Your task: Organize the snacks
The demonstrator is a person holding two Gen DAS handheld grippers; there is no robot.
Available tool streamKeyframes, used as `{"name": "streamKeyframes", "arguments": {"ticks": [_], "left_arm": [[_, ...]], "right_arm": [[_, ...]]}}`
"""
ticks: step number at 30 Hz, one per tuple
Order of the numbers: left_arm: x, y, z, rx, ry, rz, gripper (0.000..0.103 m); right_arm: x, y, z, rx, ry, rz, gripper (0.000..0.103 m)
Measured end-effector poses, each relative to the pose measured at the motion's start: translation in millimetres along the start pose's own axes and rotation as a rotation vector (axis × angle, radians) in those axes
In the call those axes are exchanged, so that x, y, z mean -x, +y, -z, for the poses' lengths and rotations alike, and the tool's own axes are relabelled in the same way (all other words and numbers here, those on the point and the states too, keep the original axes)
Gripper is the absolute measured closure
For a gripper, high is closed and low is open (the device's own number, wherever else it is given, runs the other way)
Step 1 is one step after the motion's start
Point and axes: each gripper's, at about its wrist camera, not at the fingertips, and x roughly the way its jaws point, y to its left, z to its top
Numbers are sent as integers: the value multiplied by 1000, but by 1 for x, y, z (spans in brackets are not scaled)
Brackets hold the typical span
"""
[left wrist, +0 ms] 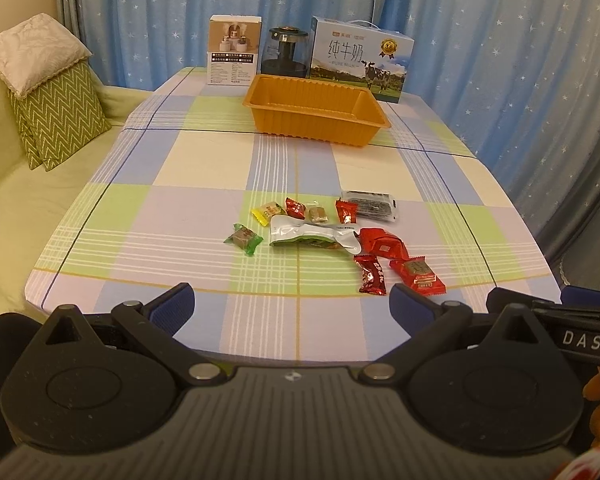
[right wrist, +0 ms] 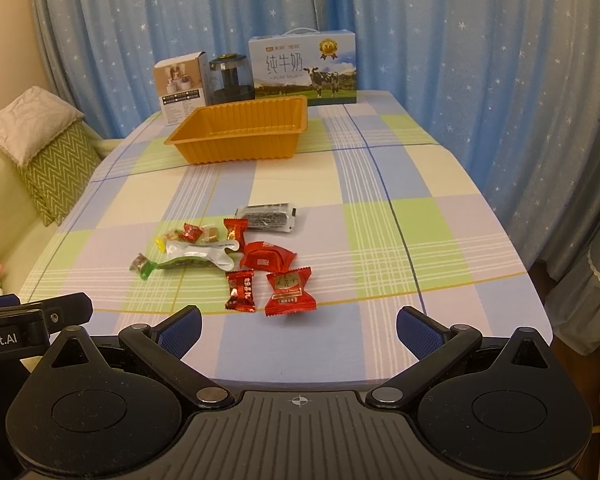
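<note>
Several wrapped snacks lie loose on the checked tablecloth [left wrist: 180,184]: red packets [left wrist: 418,275] [right wrist: 290,291], a silver-and-green pouch [left wrist: 314,237] [right wrist: 200,254], a green-wrapped candy [left wrist: 243,238], a yellow one [left wrist: 269,212] and a dark clear-wrapped bar [left wrist: 370,205] [right wrist: 267,217]. An empty orange tray [left wrist: 315,109] [right wrist: 240,130] stands farther back. My left gripper [left wrist: 292,308] hovers open over the table's near edge, just short of the snacks. My right gripper [right wrist: 299,330] is open too, level with it, nothing between its fingers.
At the table's far edge stand a white product box [left wrist: 233,51], a dark glass jar [left wrist: 284,51] and a milk carton box [left wrist: 360,60]. A sofa with cushions [left wrist: 56,120] runs along the left. Blue star curtains [left wrist: 500,60] hang behind and to the right.
</note>
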Motion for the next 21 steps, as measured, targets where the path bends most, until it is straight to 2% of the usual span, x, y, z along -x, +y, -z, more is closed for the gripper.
{"name": "streamKeyframes", "arguments": {"ticks": [21], "left_arm": [[-1,-3,3,0,1,8,0]], "right_arm": [[0,-1,2,-3,-2,0,0]]}}
